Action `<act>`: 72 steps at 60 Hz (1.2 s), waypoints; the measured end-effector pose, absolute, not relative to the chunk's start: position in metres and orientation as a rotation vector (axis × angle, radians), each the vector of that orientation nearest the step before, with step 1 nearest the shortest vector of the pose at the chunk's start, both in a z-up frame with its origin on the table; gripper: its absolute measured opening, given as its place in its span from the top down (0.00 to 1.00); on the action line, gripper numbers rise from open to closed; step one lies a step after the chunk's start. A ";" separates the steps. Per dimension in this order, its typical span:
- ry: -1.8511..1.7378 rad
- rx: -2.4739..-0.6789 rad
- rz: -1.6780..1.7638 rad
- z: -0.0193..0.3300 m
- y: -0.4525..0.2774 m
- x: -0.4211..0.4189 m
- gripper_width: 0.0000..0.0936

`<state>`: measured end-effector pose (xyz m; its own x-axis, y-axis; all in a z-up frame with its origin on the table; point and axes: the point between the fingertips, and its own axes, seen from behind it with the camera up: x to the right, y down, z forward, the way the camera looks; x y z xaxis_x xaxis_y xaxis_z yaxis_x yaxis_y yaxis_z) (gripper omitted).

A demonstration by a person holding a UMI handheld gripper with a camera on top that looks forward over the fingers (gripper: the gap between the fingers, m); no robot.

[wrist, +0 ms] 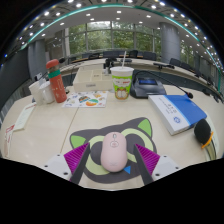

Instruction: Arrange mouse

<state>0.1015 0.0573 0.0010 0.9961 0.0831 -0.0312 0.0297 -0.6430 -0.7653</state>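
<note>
At the bottom centre of the frame, the gripper is spread open with a pale pink mouse standing between its purple pads, a gap showing on either side, the mouse resting on a cat-shaped mouse pad on the light table. Further up, a blue-and-white book lies at the right and a colourful leaflet left of centre. Beyond those, a green-banded cup stands at upper centre and an orange bottle at upper left.
</note>
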 end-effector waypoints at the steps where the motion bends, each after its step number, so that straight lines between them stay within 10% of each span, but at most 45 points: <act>1: -0.079 -2.270 0.079 0.004 0.054 0.100 0.09; 38: -0.011 -2.167 -0.082 0.169 -0.197 0.055 0.08; 72: -0.030 -2.127 -0.084 0.198 -0.274 0.025 0.09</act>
